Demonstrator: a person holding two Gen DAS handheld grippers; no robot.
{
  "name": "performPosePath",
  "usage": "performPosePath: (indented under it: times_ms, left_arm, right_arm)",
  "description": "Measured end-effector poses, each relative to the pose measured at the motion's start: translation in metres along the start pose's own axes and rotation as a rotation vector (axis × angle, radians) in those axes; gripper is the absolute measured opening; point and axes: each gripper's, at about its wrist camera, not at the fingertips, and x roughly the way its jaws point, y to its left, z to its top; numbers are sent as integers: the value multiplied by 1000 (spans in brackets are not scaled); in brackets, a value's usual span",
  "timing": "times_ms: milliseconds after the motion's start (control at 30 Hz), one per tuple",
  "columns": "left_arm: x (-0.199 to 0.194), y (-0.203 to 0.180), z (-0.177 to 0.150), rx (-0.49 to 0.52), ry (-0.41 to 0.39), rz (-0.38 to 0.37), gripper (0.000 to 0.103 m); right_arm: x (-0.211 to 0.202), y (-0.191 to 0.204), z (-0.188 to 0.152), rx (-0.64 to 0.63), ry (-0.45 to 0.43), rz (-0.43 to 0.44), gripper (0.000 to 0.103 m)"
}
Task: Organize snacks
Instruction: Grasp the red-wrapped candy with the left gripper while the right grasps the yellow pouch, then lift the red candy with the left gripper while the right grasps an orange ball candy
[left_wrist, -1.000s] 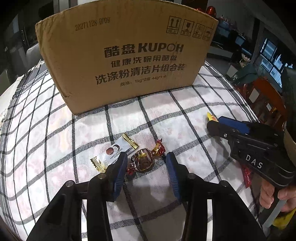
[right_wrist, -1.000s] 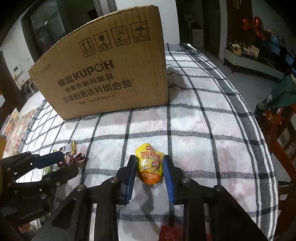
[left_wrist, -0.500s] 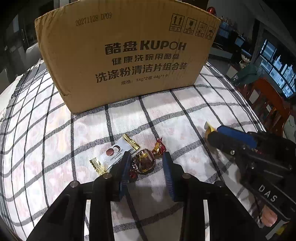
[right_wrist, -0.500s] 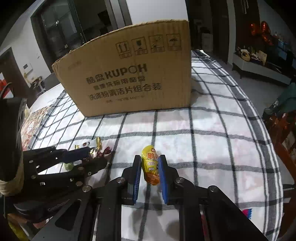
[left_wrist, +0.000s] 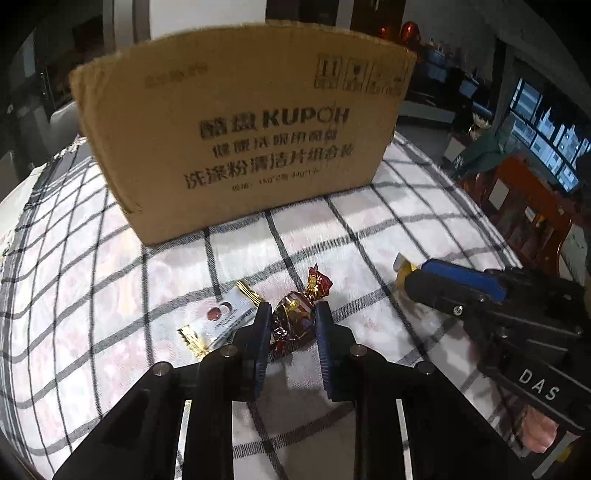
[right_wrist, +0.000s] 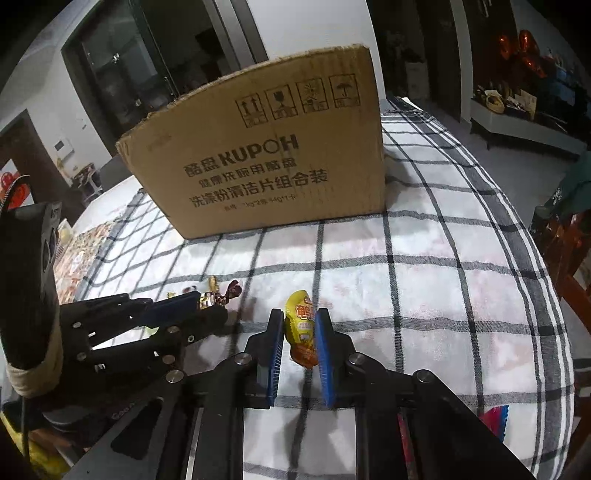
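A: What do the left gripper's (left_wrist: 291, 325) jaws hold?

B: They are closed on a candy (left_wrist: 293, 319) in a shiny brown twist wrapper. One red twisted end sticks out ahead of the blue pads. The candy sits just above the cloth (left_wrist: 110, 295).

A: And the right gripper (right_wrist: 300, 339)?

B: Its jaws pinch a yellow pouch (right_wrist: 301, 325) from both sides, upright, its top poking past the pads.

A: What lies nearby?

B: Just left of the candy, a white sachet (left_wrist: 221, 317) with gold ends lies flat on the cloth, touching the left pad. A red wrapper (right_wrist: 495, 421) lies at the right gripper's right side.

A: And farther out?

B: The cloth is white with black checks. A big cardboard box (left_wrist: 243, 140) stands on it beyond both grippers, printed KUPOH. The two grippers sit side by side, near each other.
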Motion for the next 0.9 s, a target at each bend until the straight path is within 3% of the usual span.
performPosePath:
  times_ms: [333, 700, 900]
  left_arm:
    - [-54, 5, 10, -52, -100, 2, 24]
    - [-107, 4, 37, -63, -216, 15, 24]
    - [-122, 0, 48, -54, -243, 18, 24]
  right_arm:
    - [-31, 17, 10, -17, -58, 34, 18]
    - [-75, 28, 37, -6, -193, 51, 12]
    - [-83, 31, 49, -29, -205, 58, 12]
